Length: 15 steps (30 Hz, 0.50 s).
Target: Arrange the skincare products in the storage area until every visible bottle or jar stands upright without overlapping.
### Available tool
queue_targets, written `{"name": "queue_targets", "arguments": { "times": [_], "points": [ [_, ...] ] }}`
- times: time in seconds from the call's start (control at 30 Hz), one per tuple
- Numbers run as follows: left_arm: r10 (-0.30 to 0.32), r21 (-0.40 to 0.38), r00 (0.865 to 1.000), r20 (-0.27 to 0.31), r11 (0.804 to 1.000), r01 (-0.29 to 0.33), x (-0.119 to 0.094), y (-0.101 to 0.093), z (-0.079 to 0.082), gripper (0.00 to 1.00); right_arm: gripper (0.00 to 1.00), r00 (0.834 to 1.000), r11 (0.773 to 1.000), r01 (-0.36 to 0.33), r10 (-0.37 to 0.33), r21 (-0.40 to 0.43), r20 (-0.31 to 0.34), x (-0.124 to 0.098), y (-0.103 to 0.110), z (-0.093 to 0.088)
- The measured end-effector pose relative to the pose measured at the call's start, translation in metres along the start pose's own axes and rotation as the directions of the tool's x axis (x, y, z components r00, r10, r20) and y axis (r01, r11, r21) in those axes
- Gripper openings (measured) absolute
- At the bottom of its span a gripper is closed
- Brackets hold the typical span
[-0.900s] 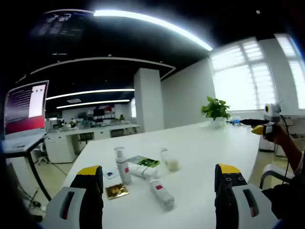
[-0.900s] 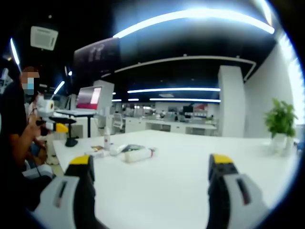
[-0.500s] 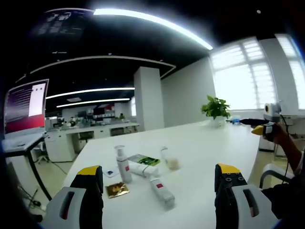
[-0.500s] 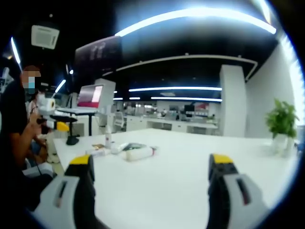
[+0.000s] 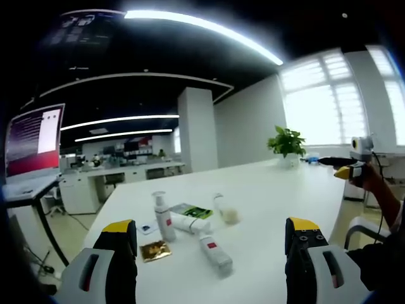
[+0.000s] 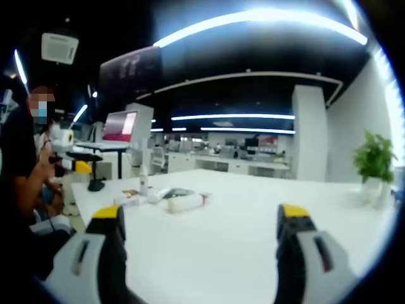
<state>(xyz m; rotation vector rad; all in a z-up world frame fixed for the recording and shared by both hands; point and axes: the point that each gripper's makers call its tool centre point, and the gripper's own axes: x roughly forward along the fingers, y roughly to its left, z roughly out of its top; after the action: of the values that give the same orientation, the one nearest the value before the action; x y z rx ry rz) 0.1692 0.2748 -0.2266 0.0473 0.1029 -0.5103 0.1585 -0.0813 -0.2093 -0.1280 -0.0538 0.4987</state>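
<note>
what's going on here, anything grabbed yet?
Nothing grabbed. A person holds both grippers above a white table; the left gripper and right gripper are open and empty. The skincare items sit untouched: one white pump bottle upright, a tube and another bottle lying down, plus a small jar and a gold sachet.

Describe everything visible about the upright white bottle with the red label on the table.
In the left gripper view the upright white bottle is a slim cylinder, plastic by its look, with a wider pale cap on top and a small red label on its body. It stands on the white table at the left end of the product cluster. A white tube lies close by its base; contact cannot be confirmed. A gold sachet lies in front, apart. Neither gripper touches it.
</note>
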Motion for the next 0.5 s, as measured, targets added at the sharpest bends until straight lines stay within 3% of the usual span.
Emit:
{"name": "queue_targets", "arguments": {
  "times": [0.5],
  "points": [
    [0.0, 0.0, 1.0, -0.006, 1.0, 0.0, 0.0004, -0.0009, -0.0015, 0.99, 1.0, 1.0, 1.0, -0.008, 0.008, -0.001, -0.012, 0.0007, 0.0019, -0.0037]
  ]
}}
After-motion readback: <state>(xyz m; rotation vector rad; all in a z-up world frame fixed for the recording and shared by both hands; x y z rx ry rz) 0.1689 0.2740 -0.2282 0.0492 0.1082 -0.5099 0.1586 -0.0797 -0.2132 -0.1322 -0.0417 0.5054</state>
